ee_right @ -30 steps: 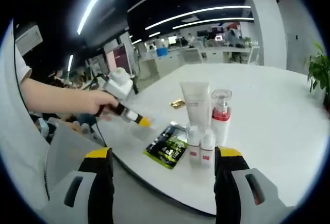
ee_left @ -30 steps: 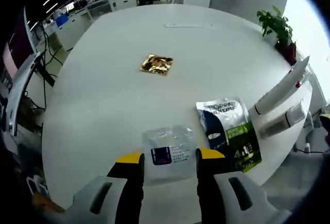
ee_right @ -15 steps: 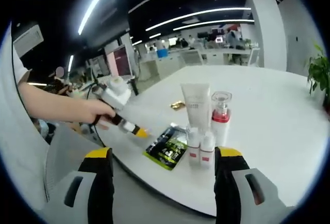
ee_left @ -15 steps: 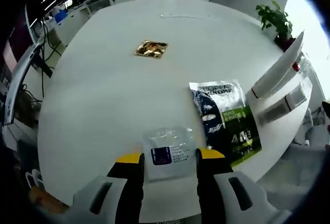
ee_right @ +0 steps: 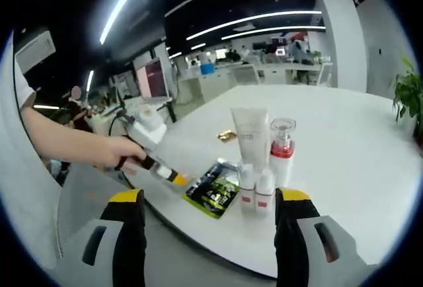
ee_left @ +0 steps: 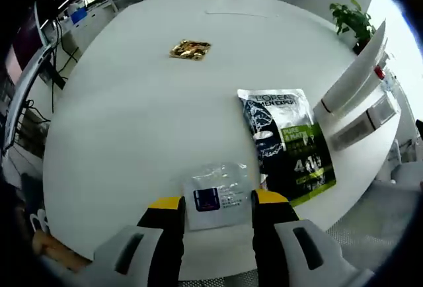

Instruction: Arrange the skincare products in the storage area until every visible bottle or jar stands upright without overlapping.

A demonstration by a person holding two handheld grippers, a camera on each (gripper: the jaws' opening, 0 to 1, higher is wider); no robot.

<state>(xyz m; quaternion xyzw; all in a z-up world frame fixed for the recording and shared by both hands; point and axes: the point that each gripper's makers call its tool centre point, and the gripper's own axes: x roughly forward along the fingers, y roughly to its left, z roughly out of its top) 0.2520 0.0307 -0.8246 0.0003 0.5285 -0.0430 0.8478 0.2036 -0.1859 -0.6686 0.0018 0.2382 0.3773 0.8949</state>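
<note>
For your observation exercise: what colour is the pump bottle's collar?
Red, on the pump bottle, clearest in the right gripper view.

The round white desk (ee_left: 132,122) looks smooth and matt. At lower centre of the left gripper view lies a clear glossy plastic sachet (ee_left: 218,194); beside it, a glossy dark-and-green foil-like packet (ee_left: 287,145). At upper centre sits a crinkled shiny gold foil wrapper (ee_left: 190,49). In the right gripper view, a matt white plastic tube (ee_right: 250,133) stands beside a clear glossy pump bottle (ee_right: 283,151).

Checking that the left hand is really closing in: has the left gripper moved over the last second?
Yes. In the right gripper view the left gripper has dropped and slid toward the dark sachet, its yellow tip now near that sachet's edge on the white table.
</note>
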